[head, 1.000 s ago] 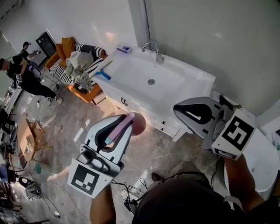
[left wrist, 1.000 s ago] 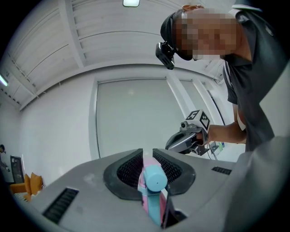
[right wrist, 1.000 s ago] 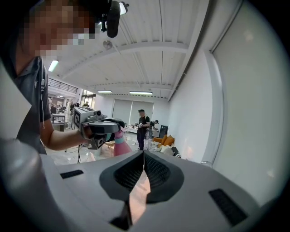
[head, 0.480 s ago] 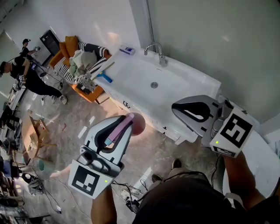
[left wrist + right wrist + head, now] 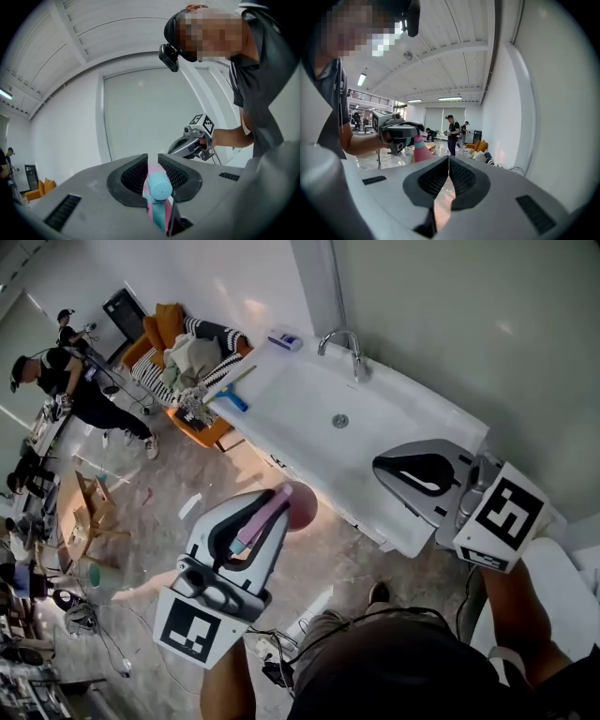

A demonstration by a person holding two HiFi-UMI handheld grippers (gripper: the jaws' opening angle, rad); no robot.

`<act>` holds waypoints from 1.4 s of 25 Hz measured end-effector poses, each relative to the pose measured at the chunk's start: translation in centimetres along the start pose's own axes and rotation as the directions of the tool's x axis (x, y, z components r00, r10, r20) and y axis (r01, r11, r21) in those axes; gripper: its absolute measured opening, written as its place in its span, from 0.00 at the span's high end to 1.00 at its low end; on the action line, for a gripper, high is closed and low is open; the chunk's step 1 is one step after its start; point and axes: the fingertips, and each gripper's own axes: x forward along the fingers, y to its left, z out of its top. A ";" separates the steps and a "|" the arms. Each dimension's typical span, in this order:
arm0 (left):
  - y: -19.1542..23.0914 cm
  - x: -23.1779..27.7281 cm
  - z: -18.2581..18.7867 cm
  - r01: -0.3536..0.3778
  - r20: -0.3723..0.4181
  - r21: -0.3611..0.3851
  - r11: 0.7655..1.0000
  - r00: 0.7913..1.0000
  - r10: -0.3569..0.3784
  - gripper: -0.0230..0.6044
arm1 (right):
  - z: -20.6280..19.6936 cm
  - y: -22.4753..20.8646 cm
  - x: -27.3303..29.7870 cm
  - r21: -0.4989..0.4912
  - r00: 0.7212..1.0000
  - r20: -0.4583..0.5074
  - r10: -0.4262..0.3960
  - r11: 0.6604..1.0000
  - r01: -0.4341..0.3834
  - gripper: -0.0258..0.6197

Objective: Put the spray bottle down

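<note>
**Room and surface.** The floor (image 5: 141, 512) is glossy, marble-patterned tile. A long white vanity counter (image 5: 281, 395) stands against the pale wall. It has a sunken basin with a drain (image 5: 340, 420) and a chrome faucet (image 5: 345, 341) at its back edge. Beyond the counter's far end is an orange armchair (image 5: 173, 334) piled with striped and pale cushions. Several people (image 5: 80, 395) stand well apart from me at the far left.

**Grippers.**
- My left gripper (image 5: 267, 501) is clamped on the spray bottle (image 5: 298, 505). The left gripper view shows both pads pressed against its pink-and-teal body (image 5: 158, 187).
- The bottle is in the air over the floor, in front of the counter and resting on nothing.
- My right gripper (image 5: 412, 474) hovers over the counter's near end. Its jaws are closed tip to tip (image 5: 449, 161) with nothing between them.

**Hidden or unclear.**
- My jaws cover most of the bottle. Only a pink strip and a rounded pink end show from above, and I cannot make out a nozzle or trigger.
- My right gripper covers the near corner of the counter.
- My torso blocks the lower edge of the head view.

**Other items.**
- A blue-handled tool (image 5: 234, 399) lies on the counter's far end.
- A small white-and-blue item (image 5: 286, 338) sits at the back corner.
- Cables (image 5: 281, 667) lie on the floor by my feet.
</note>
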 end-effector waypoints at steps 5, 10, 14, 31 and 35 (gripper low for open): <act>0.5 0.0 -1.0 0.011 -0.015 -0.005 1.000 1.000 -0.011 0.85 | -0.7 0.0 0.8 0.015 1.000 -0.011 0.001 1.000 -0.001 0.95; 2.0 -0.3 -1.3 0.052 0.012 -0.009 0.999 0.999 -0.052 0.86 | -0.5 0.2 1.9 0.023 0.999 -0.028 -0.043 0.999 0.044 0.95; 3.8 -1.4 -1.5 0.090 0.026 -0.017 0.996 0.996 -0.090 0.86 | 0.4 1.0 3.4 0.028 0.996 -0.042 -0.079 0.996 0.080 0.95; 12.1 -7.0 -2.7 0.162 0.113 -0.029 0.986 0.981 -0.158 0.86 | 3.9 3.9 11.9 0.001 0.983 -0.068 -0.169 0.986 0.169 0.95; 13.0 -6.1 -3.7 0.159 0.102 -0.042 0.986 0.983 -0.154 0.86 | 3.5 2.9 12.8 0.004 0.985 -0.069 -0.157 0.988 0.157 0.95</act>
